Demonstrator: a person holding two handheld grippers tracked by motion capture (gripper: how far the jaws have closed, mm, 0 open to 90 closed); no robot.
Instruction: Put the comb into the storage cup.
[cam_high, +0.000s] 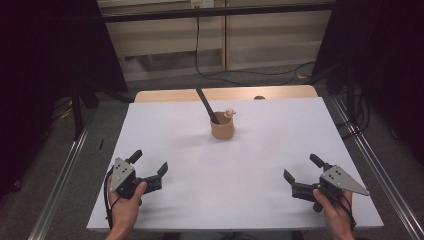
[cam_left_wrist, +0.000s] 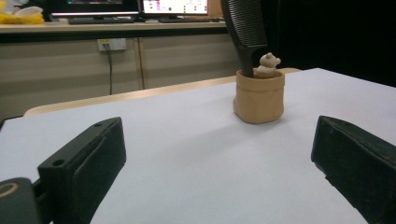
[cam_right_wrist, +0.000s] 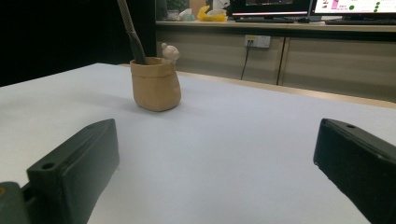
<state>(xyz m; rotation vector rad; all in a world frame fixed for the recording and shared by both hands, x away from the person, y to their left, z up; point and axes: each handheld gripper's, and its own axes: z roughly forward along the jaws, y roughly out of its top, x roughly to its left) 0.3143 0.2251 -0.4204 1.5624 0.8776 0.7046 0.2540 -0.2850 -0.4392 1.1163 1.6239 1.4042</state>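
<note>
Your left gripper (cam_high: 150, 164) rests at the near left of the white table (cam_high: 260, 165), jaws spread wide with nothing between them. Your right gripper (cam_high: 300, 170) sits at the near right in the same condition: jaws well apart, holding nothing. Both point inward and toward the far side.

The small tan soft-sided pot (cam_high: 222, 128) stands upright near the middle of the table, toward the far edge, well apart from both grippers. A long black comb (cam_high: 206, 105) stands in it, leaning to the far left, its teeth plain in the left gripper view (cam_left_wrist: 245, 28). A small pale bear-shaped figure (cam_high: 229, 113) sits at the pot's right rim; whether it is loose or fixed to the pot cannot be told from these views.

The step in hand appears to be the approach to the pot and its contents. The pot looks light and soft, so expect it to tip or slide if you pull the comb alone. Bring one gripper in to steady the pot wall (cam_right_wrist: 155, 88) from the side, low down, and close gently so as not to crush it. With the other, take the comb on its bare shaft above the rim, clear of the figure, and draw along the comb's own lean rather than straight up.
</note>
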